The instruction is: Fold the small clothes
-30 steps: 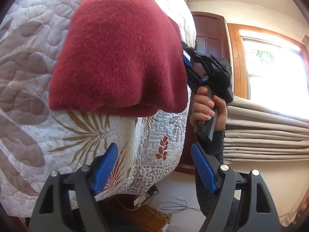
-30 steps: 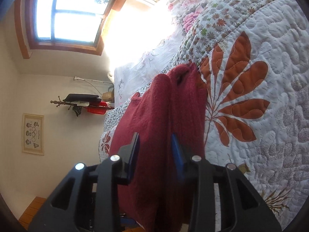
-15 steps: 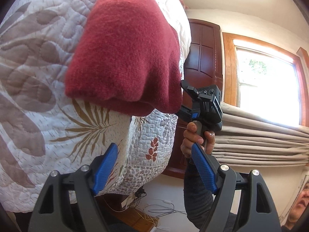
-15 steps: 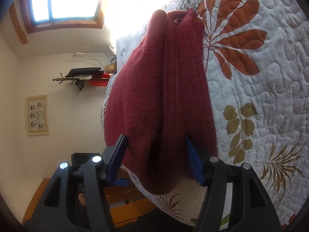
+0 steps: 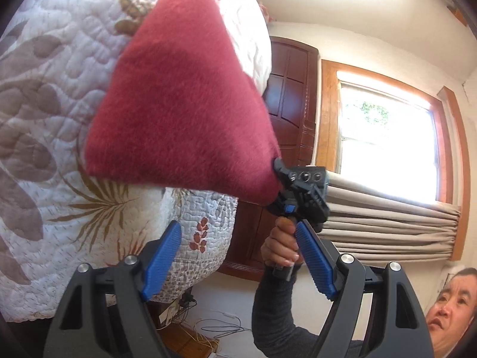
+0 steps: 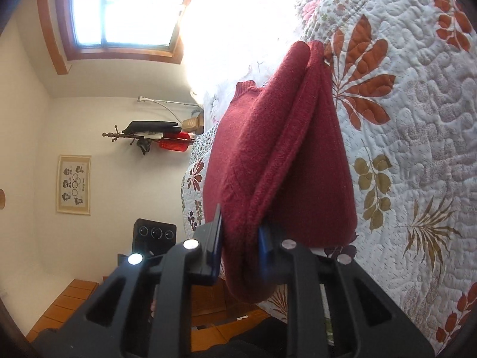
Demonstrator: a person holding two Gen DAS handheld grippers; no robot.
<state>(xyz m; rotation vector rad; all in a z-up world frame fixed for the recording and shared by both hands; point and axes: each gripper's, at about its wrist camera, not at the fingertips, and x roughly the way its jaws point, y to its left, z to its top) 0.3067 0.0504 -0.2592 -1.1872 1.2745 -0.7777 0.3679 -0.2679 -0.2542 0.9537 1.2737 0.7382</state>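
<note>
A folded dark red sweater (image 5: 179, 113) lies on the leaf-patterned quilt (image 5: 44, 119) of a bed. My right gripper (image 6: 240, 244) is shut on the sweater's (image 6: 277, 155) near corner, pulling it into a point off the quilt. The left wrist view shows that right gripper (image 5: 278, 192) at the sweater's stretched corner, held by a hand (image 5: 280, 247). My left gripper (image 5: 235, 252) stands open below the sweater, nothing between its blue pads, over the bed's edge.
The quilt (image 6: 417, 119) spreads wide beyond the sweater. A dark wooden door (image 5: 292, 95), a bright window (image 5: 384, 146) and beige curtains (image 5: 387, 226) stand past the bed. Cables lie on the floor (image 5: 220, 328). A coat rack (image 6: 143, 137) stands by the wall.
My right gripper went from shut to open around the sweater's edge, then shut on its corner and pulled it outward. The left gripper stayed open and drew back a little.
</note>
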